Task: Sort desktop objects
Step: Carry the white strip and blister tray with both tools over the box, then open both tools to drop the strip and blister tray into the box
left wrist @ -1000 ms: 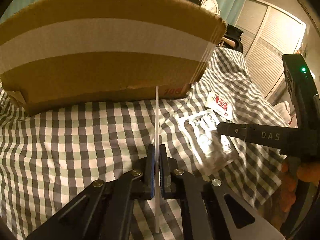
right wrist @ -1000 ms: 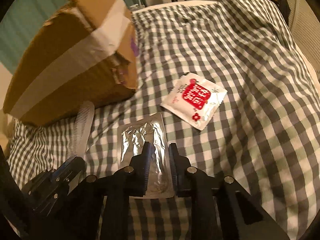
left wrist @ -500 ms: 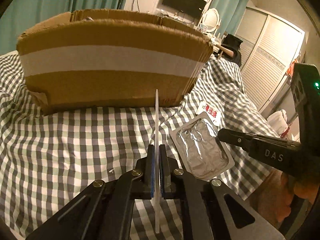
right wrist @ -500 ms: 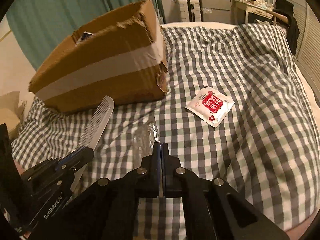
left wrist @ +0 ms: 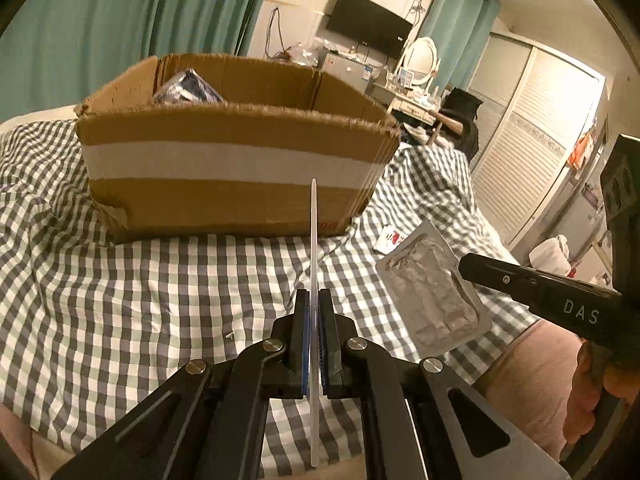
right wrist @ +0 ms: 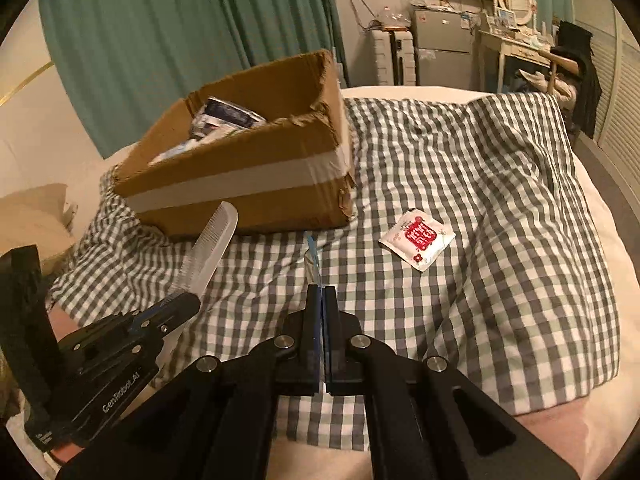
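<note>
- The left tongs (left wrist: 314, 304) are clamping a pale plastic comb (left wrist: 314, 240), which is showing edge-on in the left wrist view and pointing away toward the cardboard box (left wrist: 224, 168).
- In the right wrist view the same comb (right wrist: 212, 248) is appearing broadside at the left, its teeth facing left, sticking up out of the left tongs (right wrist: 182, 300) above the bed.
- The right tongs (right wrist: 321, 300) are pinched together on the near edge of a clear blister pack (right wrist: 313, 260), which is showing edge-on there, raised off the bedding.
- From the left wrist view the blister pack (left wrist: 434, 292) is hanging flat-faced at the right, held at its right edge by the right tongs (left wrist: 466, 266); a hand (left wrist: 600, 384) is gripping the handle at the far right.
- The cardboard box is sitting open on the far left part of the checked bedspread (right wrist: 480, 240), a band of pale tape running round its side, with blue-and-white packets (right wrist: 224, 118) lying inside.
- A small white sachet with a red print (right wrist: 418, 238) is lying flat on the bedspread, right of the box and well apart from both tongs.
- Teal curtains (right wrist: 180, 40) are hanging behind the box.
</note>
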